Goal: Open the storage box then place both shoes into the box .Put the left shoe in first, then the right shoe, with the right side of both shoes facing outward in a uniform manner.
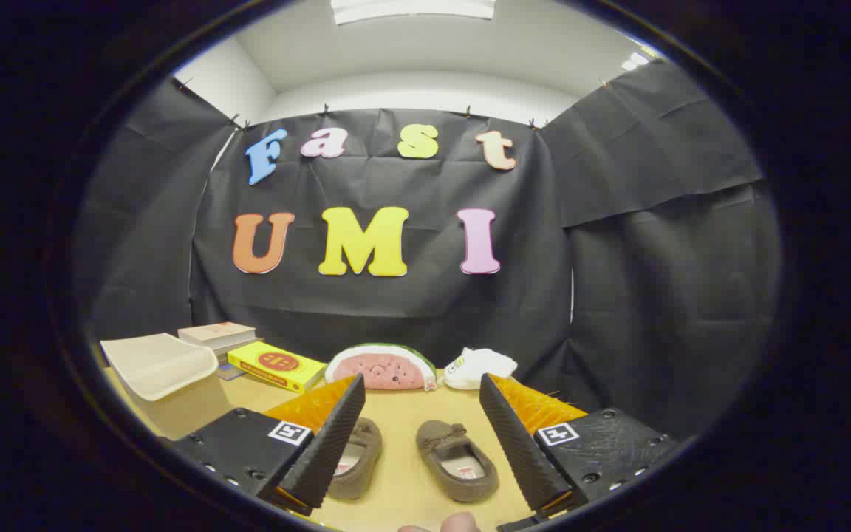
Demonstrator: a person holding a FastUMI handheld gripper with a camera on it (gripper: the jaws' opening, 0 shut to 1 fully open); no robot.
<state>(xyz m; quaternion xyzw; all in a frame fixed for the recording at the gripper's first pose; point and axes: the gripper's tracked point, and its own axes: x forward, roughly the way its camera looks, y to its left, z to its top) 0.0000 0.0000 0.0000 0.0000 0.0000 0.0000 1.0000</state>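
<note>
So: tabletop [403, 491] carries the storage box [163, 377] off beyond the tool's left finger, lid tilted up, looks already open. Both shoes lie close in. One shoe [457, 459] sits between the fingers, long axis running away from the tool and angled slightly. Other shoe [357, 457] is half hidden behind the left finger. Tool [422, 436] spread apart, gripping nothing.

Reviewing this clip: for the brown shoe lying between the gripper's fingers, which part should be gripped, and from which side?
Probably the heel collar of the brown shoe, from above. The shoe sits flat on the table, its opening facing up, bow-trimmed toe pointing toward the watermelon cushion. One finger could slip inside the thin rim, the other outside. The gripper is open, holding nothing.
</note>
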